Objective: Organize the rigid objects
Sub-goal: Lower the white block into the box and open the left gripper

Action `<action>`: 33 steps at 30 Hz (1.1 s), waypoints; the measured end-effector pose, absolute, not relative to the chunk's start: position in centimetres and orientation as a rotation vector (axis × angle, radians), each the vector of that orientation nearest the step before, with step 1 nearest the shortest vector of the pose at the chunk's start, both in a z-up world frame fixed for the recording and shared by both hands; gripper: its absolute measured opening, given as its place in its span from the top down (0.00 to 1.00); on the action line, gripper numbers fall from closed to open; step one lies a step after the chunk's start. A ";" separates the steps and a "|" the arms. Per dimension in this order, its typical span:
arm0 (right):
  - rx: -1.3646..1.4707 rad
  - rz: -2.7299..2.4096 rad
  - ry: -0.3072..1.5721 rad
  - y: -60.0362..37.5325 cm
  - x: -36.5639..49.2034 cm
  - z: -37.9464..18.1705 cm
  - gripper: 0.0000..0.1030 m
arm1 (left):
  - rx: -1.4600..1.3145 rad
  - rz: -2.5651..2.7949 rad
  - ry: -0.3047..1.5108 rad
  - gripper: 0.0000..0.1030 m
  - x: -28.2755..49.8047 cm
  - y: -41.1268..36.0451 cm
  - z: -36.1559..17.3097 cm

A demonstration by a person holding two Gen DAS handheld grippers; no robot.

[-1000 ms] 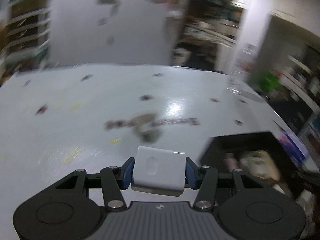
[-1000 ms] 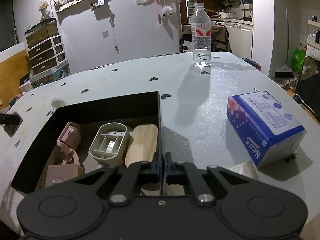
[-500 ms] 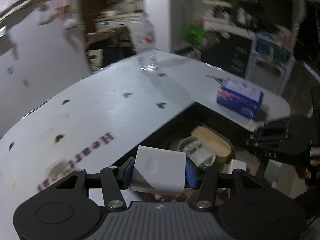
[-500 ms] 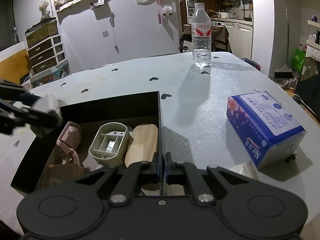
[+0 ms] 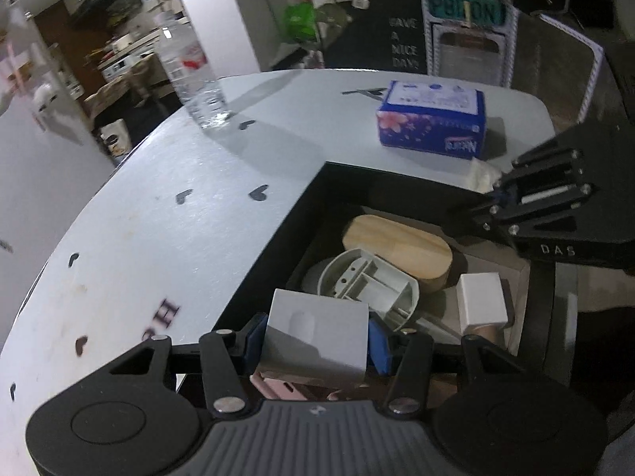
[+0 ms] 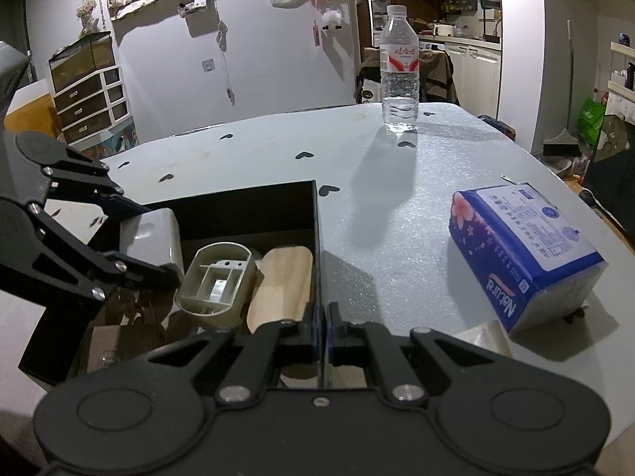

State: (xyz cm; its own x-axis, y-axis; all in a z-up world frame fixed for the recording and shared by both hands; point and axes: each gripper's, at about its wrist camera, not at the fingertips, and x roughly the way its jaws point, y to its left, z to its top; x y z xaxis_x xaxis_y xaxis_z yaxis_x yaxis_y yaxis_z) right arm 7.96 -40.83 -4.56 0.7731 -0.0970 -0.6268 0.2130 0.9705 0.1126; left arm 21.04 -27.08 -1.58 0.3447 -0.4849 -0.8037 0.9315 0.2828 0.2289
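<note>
Cube [image 5: 481, 298] in box [image 5: 416, 188] visible left wrist only.

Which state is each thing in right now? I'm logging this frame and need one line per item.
left tongs: shut on the white box, held over the black bin
white box: gripped, not yet released
right tongs: shut on the bin's wall
black bin: open-topped, partly filled
grey divided tray: lying in the bin, tilted
wooden piece: lying in the bin
water bottle: upright, capped
tissue pack: on the table, outside the bin
</note>
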 end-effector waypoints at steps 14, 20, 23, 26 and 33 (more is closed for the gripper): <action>0.183 -0.168 0.664 -40.9 8.0 -4.6 0.95 | 0.724 -1.065 0.716 0.17 21.2 -25.9 -0.4; 0.190 -0.171 0.666 -40.9 8.0 -4.7 0.95 | 0.702 -1.075 0.728 0.08 20.8 -25.4 0.1; 0.194 -0.172 0.666 -41.0 8.0 -4.7 0.95 | 0.695 -1.077 0.732 0.05 20.4 -25.2 0.3; 0.197 -0.173 0.667 -41.0 8.0 -4.7 0.95 | 0.688 -1.081 0.743 0.03 19.9 -25.0 0.4; 0.202 -0.171 0.669 -41.0 8.0 -4.7 0.95 | 0.665 -1.072 0.749 0.01 19.1 -24.4 0.9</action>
State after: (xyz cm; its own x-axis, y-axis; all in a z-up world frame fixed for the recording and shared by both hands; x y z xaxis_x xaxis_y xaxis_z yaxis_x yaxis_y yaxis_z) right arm 8.00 -41.04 -4.67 0.7718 -0.0919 -0.6292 0.2215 0.9664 0.1306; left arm 19.11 -24.37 0.90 0.2881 -0.5194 -0.8045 0.9340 0.3376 0.1165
